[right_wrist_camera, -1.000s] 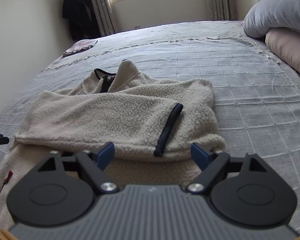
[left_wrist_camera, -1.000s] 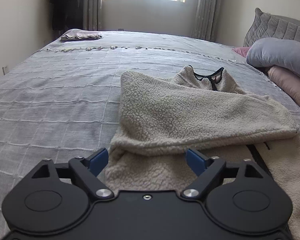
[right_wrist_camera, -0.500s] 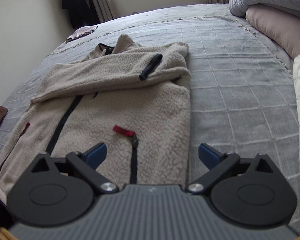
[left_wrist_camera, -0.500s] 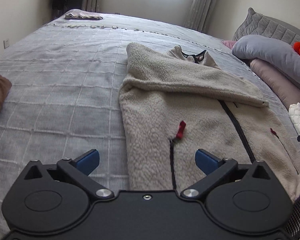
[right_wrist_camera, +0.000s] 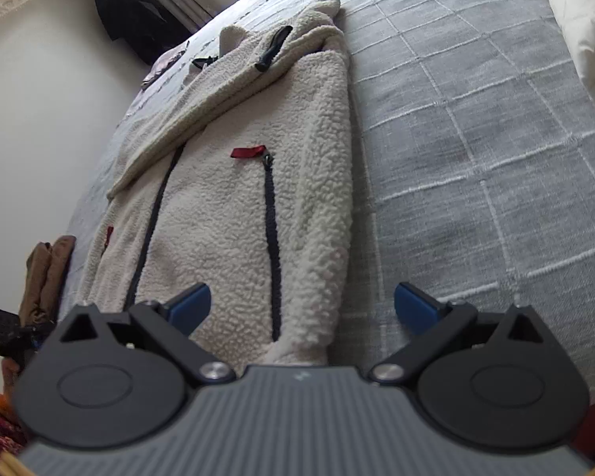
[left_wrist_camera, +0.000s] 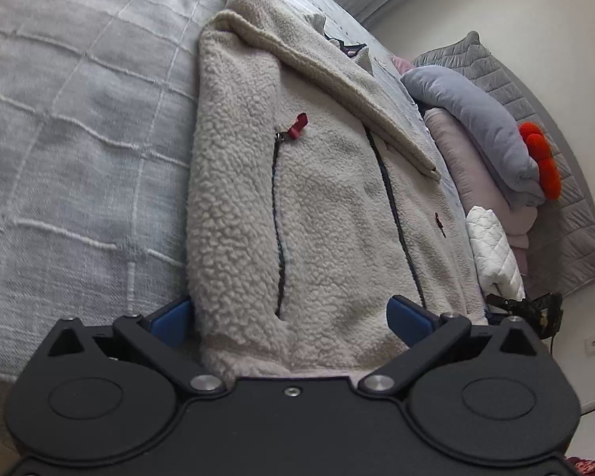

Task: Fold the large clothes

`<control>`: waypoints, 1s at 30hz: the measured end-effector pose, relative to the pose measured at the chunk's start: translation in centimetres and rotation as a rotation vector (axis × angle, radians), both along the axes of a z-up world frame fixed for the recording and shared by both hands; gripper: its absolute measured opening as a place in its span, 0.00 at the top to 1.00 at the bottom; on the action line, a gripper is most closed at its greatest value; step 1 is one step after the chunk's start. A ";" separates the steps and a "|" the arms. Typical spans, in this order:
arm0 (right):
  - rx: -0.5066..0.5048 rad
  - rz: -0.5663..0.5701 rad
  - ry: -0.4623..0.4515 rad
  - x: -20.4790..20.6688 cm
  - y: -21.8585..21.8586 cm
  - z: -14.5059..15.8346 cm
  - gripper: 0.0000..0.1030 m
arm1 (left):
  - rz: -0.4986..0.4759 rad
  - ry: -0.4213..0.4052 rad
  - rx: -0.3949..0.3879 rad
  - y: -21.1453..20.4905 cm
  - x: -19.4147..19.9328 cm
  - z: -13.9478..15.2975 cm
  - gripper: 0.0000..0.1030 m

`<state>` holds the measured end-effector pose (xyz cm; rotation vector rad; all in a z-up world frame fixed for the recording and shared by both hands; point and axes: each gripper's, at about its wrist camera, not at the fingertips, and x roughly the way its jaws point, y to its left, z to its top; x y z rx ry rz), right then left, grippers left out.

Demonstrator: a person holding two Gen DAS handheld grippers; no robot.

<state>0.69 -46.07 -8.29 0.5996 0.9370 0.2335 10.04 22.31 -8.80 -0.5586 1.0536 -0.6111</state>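
A cream fleece jacket lies front up on the grey bedspread, with its sleeves folded across the chest. Its dark zips and red pulls show. My left gripper hangs over the hem's left corner. Its jaws are wide and closing, with fleece between the blue pads, which do not press on it. In the right wrist view the jacket runs away from me. My right gripper stands open over the hem's right corner. One pad is above the fleece, the other above the bedspread.
Grey and pink pillows with a red plush are stacked by the headboard. A white quilted item lies beside the jacket. Brown clothes sit at the bed's edge, and dark clothes hang by the curtain.
Both grippers drew back from the folded sleeves to the jacket's hem and sank toward it. Both views rolled, and both jaws stand wider than a second ago.
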 end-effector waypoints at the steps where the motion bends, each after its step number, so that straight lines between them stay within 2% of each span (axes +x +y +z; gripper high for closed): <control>1: 0.025 -0.003 -0.001 -0.2 -0.2 -0.1 0.02 | 0.004 0.006 -0.018 0.1 -0.1 -0.2 0.02; 8: 0.241 0.000 -0.001 -1.4 -1.3 -1.7 0.04 | -0.025 0.032 -0.125 0.3 -1.6 -0.7 0.03; 11: 0.277 0.000 -0.012 -1.9 -1.3 -2.0 0.10 | -0.054 0.033 -0.135 -0.3 -2.3 -0.7 0.05; 14: 0.331 0.022 0.000 -2.0 -0.8 -2.6 0.21 | -0.051 0.018 -0.126 -0.5 -2.9 -0.7 0.09; 16: 0.353 0.038 0.011 -1.9 -0.3 -2.9 0.28 | -0.034 0.020 -0.132 -0.4 -3.0 -0.8 0.21; 18: 0.338 0.046 0.009 -1.8 0.2 -2.9 0.30 | -0.032 0.048 -0.150 -0.3 -3.0 -1.2 0.32; 20: 0.325 0.058 0.004 -2.0 0.7 -2.8 0.38 | -0.032 0.041 -0.130 -0.5 -3.3 -1.2 0.38; 21: 0.320 0.063 0.007 -2.0 0.9 -2.8 0.47 | -0.032 0.033 -0.116 -0.6 -3.5 -1.1 0.42; 23: 0.295 0.058 0.013 -2.2 1.3 -2.7 0.57 | -0.028 0.024 -0.094 -0.9 -3.8 -0.9 0.54; 24: 0.273 0.049 0.013 -2.3 1.5 -2.6 0.69 | -0.024 0.019 -0.082 -1.0 -3.8 -0.8 0.58; 25: 0.256 0.036 0.012 -2.5 1.5 -2.5 0.76 | -0.019 0.010 -0.075 -1.1 -3.9 -0.6 0.63; 27: 0.245 0.020 -0.006 -2.8 1.5 -2.2 0.83 | -0.004 -0.015 -0.076 -1.3 -4.1 -0.1 0.67; 30: 0.243 0.006 -0.069 -3.2 1.5 -1.0 0.86 | 0.007 -0.090 -0.093 -1.6 -4.4 1.3 0.71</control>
